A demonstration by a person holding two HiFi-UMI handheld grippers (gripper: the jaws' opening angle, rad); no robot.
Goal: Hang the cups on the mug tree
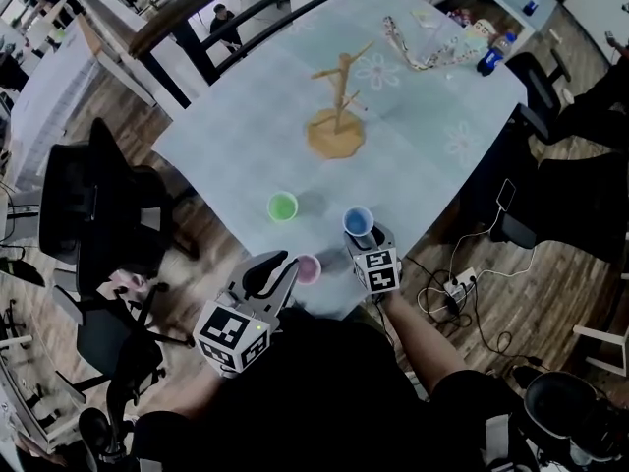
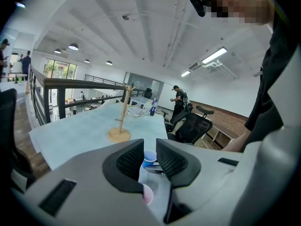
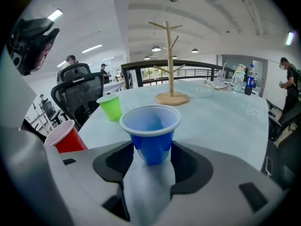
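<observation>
My left gripper [image 1: 278, 264] waits in reserve, jaws slightly apart on nothing, just beside the red plastic cup [image 1: 308, 268]. The wooden mug tree [image 1: 337, 106] stands bare farther up the pale bench [image 1: 236, 136]. My right gripper [image 3: 150, 160] brackets the upright blue plastic cup [image 3: 150, 126], jaws wide and not visibly pressing, positioned to clamp it.

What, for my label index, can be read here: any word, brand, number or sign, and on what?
No text is readable in any view.
Black-and-white square marker cubes: patterns only, no letters.
Dark blue plastic bottle at the table's far end: label too small to read.
Blue plastic cup, green plastic cup, red plastic cup: no print.
</observation>
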